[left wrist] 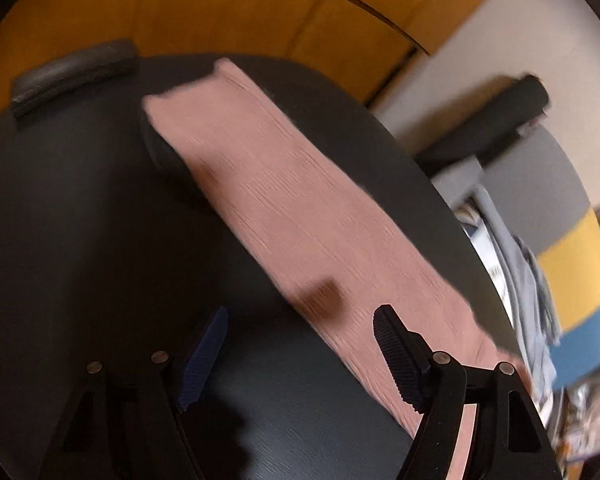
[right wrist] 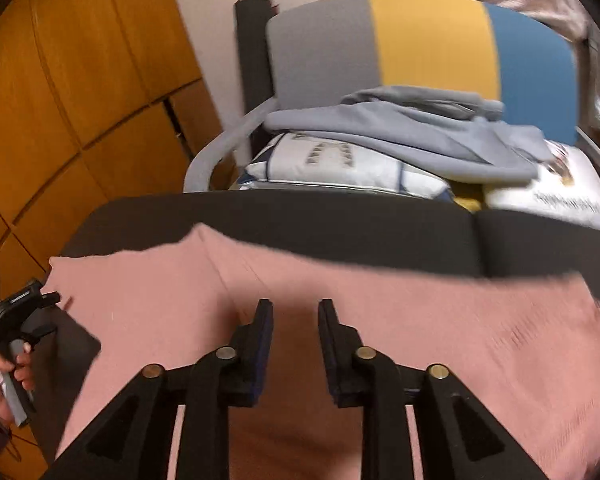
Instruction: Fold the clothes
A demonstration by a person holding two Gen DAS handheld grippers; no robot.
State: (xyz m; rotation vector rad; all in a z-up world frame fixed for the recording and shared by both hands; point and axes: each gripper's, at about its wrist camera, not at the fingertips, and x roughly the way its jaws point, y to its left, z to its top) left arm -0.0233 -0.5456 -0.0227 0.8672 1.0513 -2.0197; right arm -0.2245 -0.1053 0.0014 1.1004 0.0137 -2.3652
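The pink ribbed garment point(left wrist: 300, 216) lay on the dark table point(left wrist: 80, 220) as a long, narrow strip, running in the left wrist view from the upper left of the frame down to the lower right. Its long edges looked straight and even, so it appeared already doubled over lengthwise at least once; motion blur hid whether there were layers. A band that long would likely want shortening across its length before it counted as folded, though I could not tell whether it was mid-fold or being spread back out. In the right wrist view the same cloth filled the lower half of the frame, with one corner or sleeve end reaching toward the left edge.

At the top of the right wrist view a chair point(right wrist: 428, 40) with grey, yellow and blue panels held a grey-blue garment point(right wrist: 412, 136) heaped over printed cushions; whether it was folded was unclear.

The left gripper point(left wrist: 300, 336) hung over the strip's near edge, fingers spread wide, holding nothing. The right gripper point(right wrist: 295, 320) pointed down at the middle of the cloth, jaws partly apart with pink showing in the gap; no fabric was visibly pinched. At the lower left of the right wrist view a hand point(right wrist: 8, 376) gripped the other tool's handle.
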